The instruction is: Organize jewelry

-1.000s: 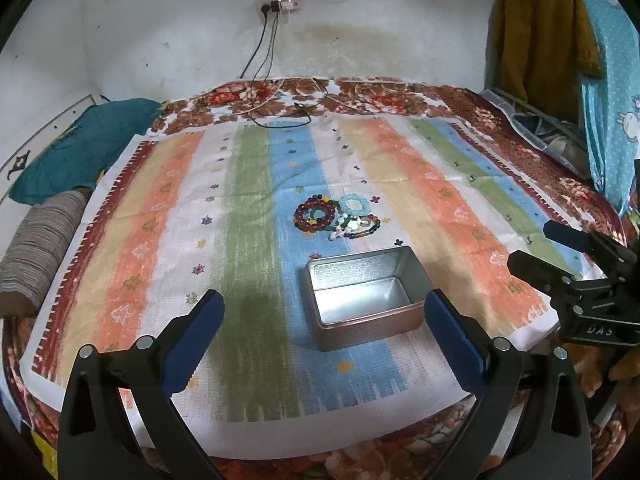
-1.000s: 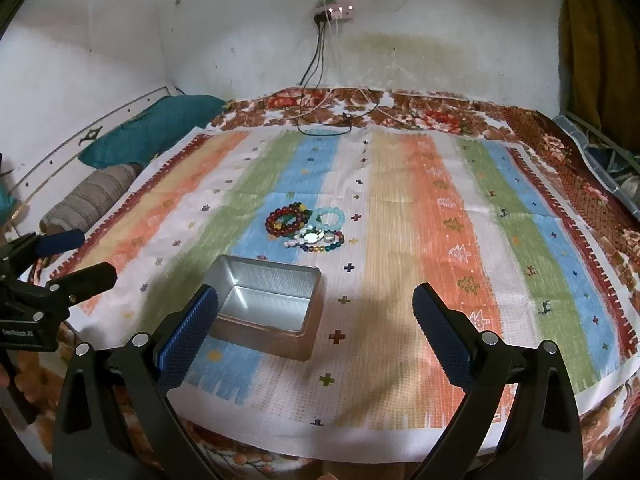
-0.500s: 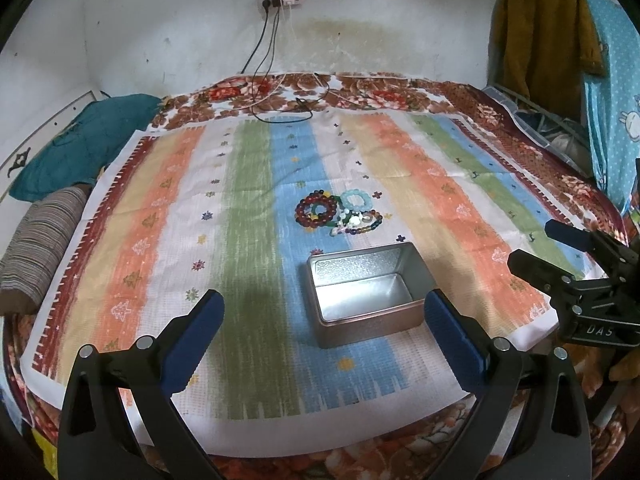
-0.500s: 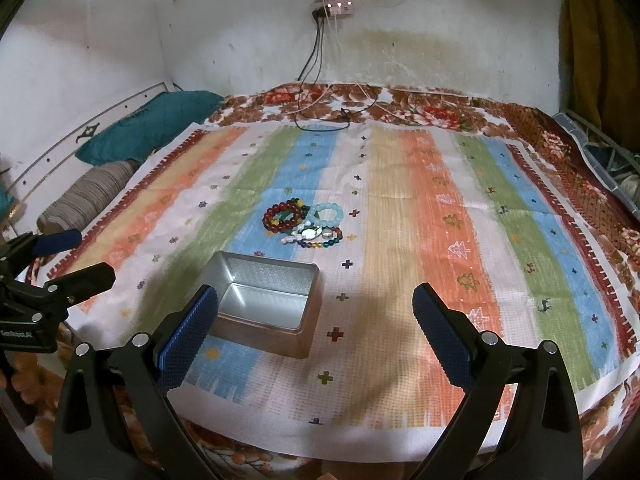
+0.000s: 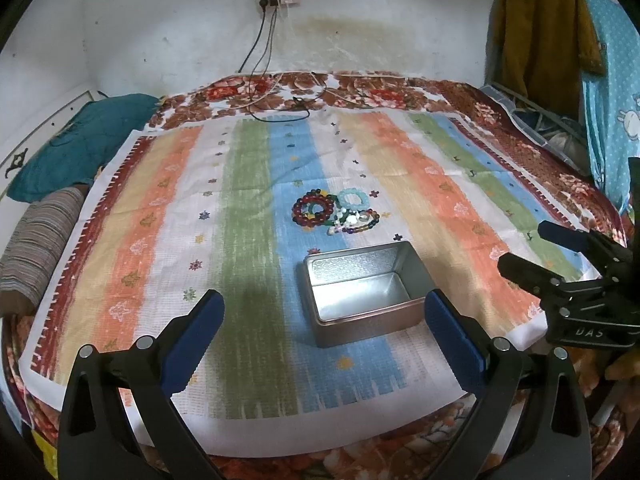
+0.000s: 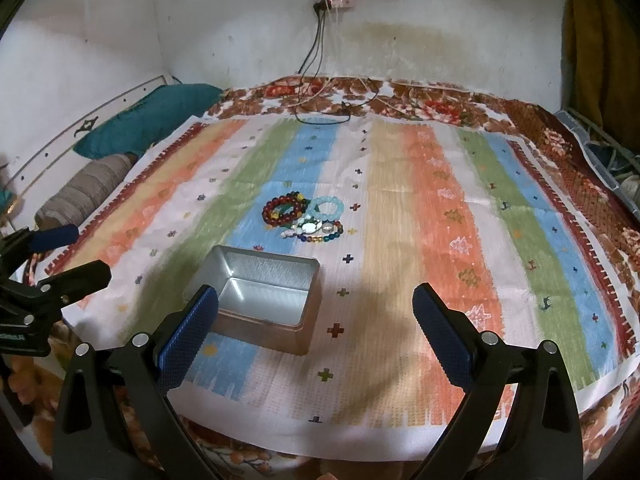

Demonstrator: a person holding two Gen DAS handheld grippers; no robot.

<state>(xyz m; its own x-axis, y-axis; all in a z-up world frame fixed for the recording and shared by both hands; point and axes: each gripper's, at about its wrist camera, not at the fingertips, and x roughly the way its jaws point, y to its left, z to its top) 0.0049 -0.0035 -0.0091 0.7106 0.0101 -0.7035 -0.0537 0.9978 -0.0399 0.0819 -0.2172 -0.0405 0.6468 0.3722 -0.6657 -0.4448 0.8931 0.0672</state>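
Note:
An open, empty silver tin box [image 5: 366,294] [image 6: 262,296] sits on a striped cloth. Just beyond it lies a small pile of bead bracelets: a dark red one [image 5: 313,210] [image 6: 283,210], a pale turquoise one [image 5: 353,199] [image 6: 329,206] and a mixed-colour one with white stones [image 5: 354,224] [image 6: 316,232]. My left gripper [image 5: 320,336] is open and empty, above the cloth's near edge in front of the box. My right gripper [image 6: 316,332] is open and empty, to the right of the box. Each gripper shows at the edge of the other's view.
The striped cloth [image 5: 248,208] lies on a floral bedspread [image 5: 360,92]. A teal pillow [image 5: 76,144] and a striped bolster [image 5: 36,240] lie at the left. Cables [image 5: 280,108] trail from a wall socket. Clothes [image 5: 540,32] hang at the right.
Both grippers have drawn back and lifted slightly, so the box and bracelets sit a little lower in view. Nothing on the cloth has moved.

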